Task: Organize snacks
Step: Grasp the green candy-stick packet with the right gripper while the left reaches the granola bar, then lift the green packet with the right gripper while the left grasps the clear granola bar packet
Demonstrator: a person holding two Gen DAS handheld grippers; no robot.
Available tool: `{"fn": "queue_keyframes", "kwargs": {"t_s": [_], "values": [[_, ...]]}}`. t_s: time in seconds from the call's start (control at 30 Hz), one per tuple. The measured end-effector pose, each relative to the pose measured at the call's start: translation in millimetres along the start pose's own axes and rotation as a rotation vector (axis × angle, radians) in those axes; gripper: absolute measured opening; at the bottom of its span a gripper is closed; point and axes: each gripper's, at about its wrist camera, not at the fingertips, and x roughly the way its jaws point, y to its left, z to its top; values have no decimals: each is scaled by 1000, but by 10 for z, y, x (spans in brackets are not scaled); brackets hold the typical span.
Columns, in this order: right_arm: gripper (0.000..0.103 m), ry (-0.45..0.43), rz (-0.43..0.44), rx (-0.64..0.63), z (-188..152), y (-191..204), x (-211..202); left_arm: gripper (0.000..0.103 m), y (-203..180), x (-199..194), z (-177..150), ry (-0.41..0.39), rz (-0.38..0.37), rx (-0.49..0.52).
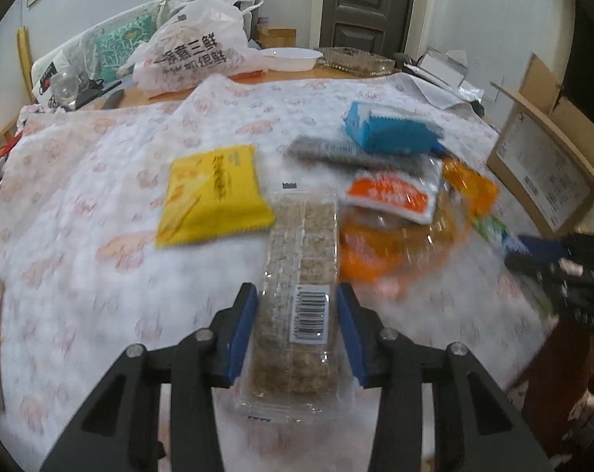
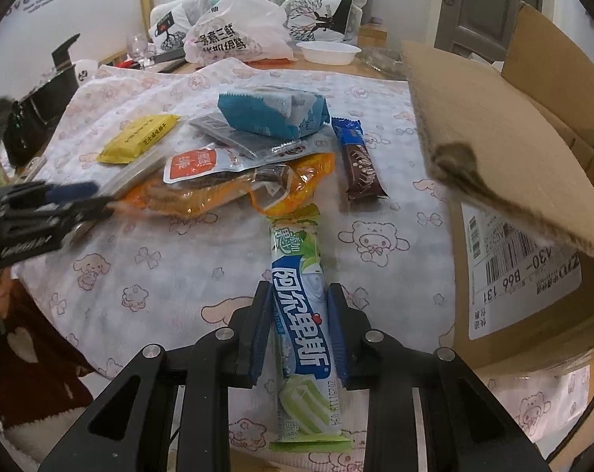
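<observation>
Snacks pile (image 2: 234, 165) mid-desk on bear-print cloth (image 2: 171, 275) | left claw (image 1: 297, 314) clamped on clear cracker tray (image 1: 300, 275) | right claw (image 2: 298, 314) clamped on green-white candy stick (image 2: 302, 314) | cardboard box (image 2: 513, 275) at right desk edge, contents hidden, flap overhangs | yellow packet (image 1: 214, 192) just left of tray

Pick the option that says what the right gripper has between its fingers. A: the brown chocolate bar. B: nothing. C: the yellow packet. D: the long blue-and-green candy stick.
D: in the right wrist view the right gripper has its fingers pressed on both sides of the long blue-and-green candy stick, while the brown chocolate bar and the yellow packet lie on the cloth beyond.
</observation>
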Motion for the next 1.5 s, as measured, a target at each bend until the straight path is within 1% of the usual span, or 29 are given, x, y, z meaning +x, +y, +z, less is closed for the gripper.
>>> {"fn": "queue_keyframes", "kwargs": {"t_s": [0.1, 0.2, 0.3, 0.33, 0.4, 0.47, 0.5, 0.53, 0.6, 0.77, 0.87, 1.03, 1.2, 1.37, 1.5], "values": [[23, -7, 0, -3, -18, 4, -8, 39, 12, -112, -126, 12, -17, -17], [23, -7, 5, -9, -16, 7, -9, 41, -3, -129, -158, 9, -9, -13], [25, -7, 18, -26, -15, -3, -8, 58, -17, -57, -115, 1, 36, -5], [26, -11, 20, -40, -17, 0, -6, 59, -18, -42, -109, -5, 48, 0], [26, -18, 32, -44, -20, -18, -3, 58, -23, -12, -84, -14, 53, 6], [26, -29, 35, -52, -28, -26, -2, 49, -25, -1, -73, -25, 51, 10], [25, -37, 33, -58, -33, -21, 0, 39, -32, -4, -74, -33, 52, 14], [22, -40, 35, -58, -37, -19, -1, 38, -38, -1, -68, -33, 57, 16], [21, -39, 26, -58, -38, -5, -5, 38, -41, -1, -58, -29, 58, 13], [21, -45, 15, -46, -51, 12, -71, 38, 13, -61, -53, -26, 42, -41], [21, -53, 32, -37, -62, 15, -171, 38, -20, -196, -52, -51, 42, -27], [21, -81, 58, -43, -90, 106, -396, 38, -33, -453, -48, -98, 24, -44], [21, -121, 110, -59, -25, 243, -639, 38, -87, -751, 20, -164, 4, -44], [21, -214, 147, -119, 193, 433, -972, 38, -184, -1140, 215, -253, -11, -22], [21, -292, 177, -143, 379, 464, -1267, 38, -360, -1484, 440, -330, -40, 7]]}}
